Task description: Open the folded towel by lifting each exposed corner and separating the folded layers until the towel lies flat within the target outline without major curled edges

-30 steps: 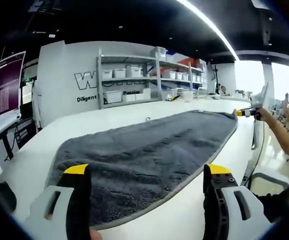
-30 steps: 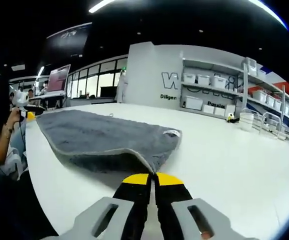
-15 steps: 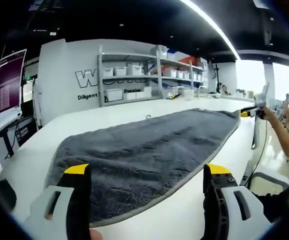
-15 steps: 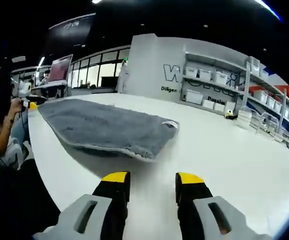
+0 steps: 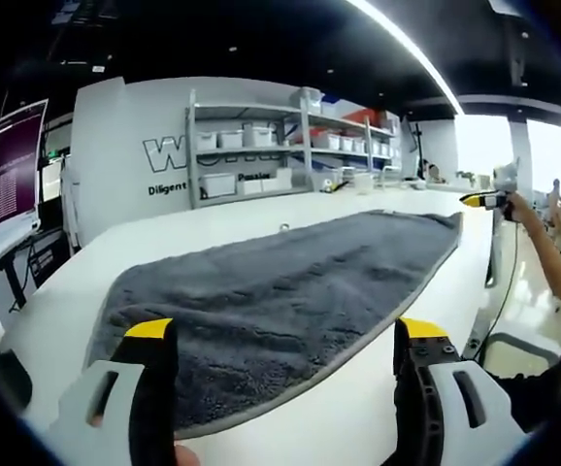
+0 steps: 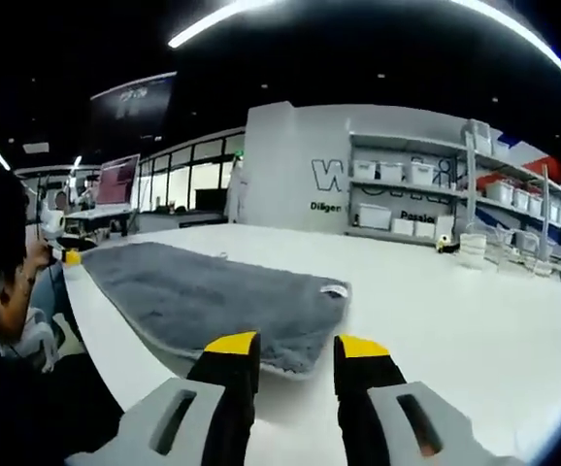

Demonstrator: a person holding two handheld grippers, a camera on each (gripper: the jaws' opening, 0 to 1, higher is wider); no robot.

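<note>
A grey towel (image 5: 290, 282) lies spread out in one layer on the white table (image 5: 213, 228), stretching away from me. My left gripper (image 5: 285, 335) is open at its near end, the yellow tips wide apart and gripping nothing. At the far end a hand holds my right gripper (image 5: 484, 199) just past the towel's corner. In the right gripper view the towel (image 6: 213, 296) lies flat with a small white label (image 6: 334, 289) at its far corner. My right gripper (image 6: 297, 346) stands open just short of the near corner, holding nothing. The left gripper's yellow tip (image 6: 70, 257) shows at the towel's other end.
Shelves with white bins (image 5: 251, 155) stand against the lettered wall behind the table. A monitor (image 5: 9, 165) sits at the left. The person's arm (image 5: 552, 257) reaches in beside the table's right edge. Cups (image 6: 472, 248) stand far back on the bare table (image 6: 455, 320).
My right gripper opened and let go of the towel's corner, which dropped flat onto the table. The gripper then drew back a little. The left gripper stayed open and still.
</note>
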